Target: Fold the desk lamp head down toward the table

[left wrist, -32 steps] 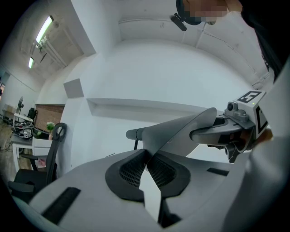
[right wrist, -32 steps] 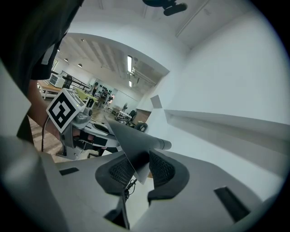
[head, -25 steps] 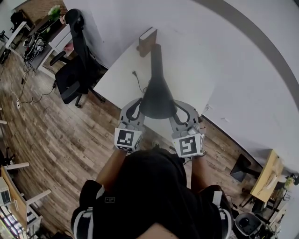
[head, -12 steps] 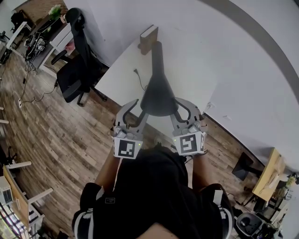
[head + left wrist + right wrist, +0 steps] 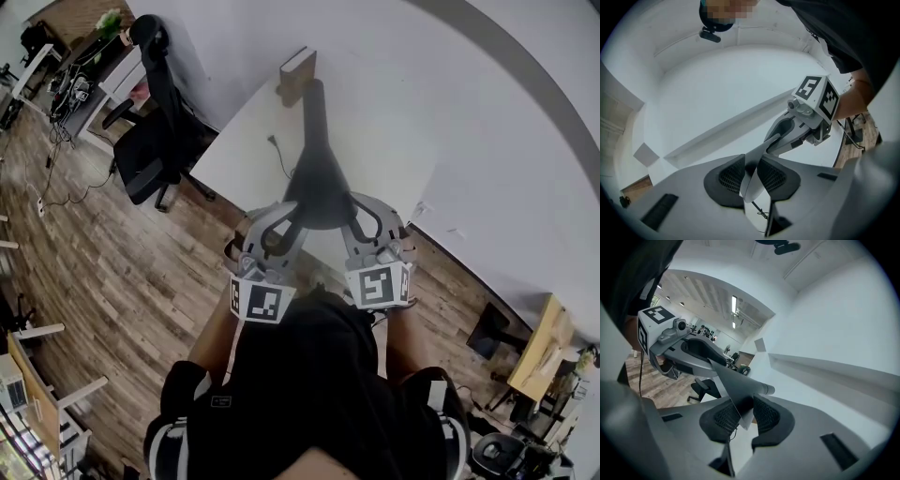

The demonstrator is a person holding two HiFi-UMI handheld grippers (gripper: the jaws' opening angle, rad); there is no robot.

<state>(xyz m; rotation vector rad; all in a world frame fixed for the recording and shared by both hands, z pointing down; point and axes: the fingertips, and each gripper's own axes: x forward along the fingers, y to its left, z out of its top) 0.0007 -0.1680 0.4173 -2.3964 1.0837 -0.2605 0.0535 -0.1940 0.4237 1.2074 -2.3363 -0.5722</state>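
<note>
White smooth bench (image 5: 375, 122), wood-plank floor (image 5: 122, 281) | dark matte lamp head (image 5: 319, 192), flat wedge, over near bench edge | left claw (image 5: 751, 176), ribbed pads, just closing, clamped on thin plate | right claw (image 5: 740, 416) clamped on opposite side.

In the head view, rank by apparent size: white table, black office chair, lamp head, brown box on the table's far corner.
1. white table
2. black office chair
3. lamp head, close behind the chair; nearer the camera, so that order is unsure
4. brown box
</note>
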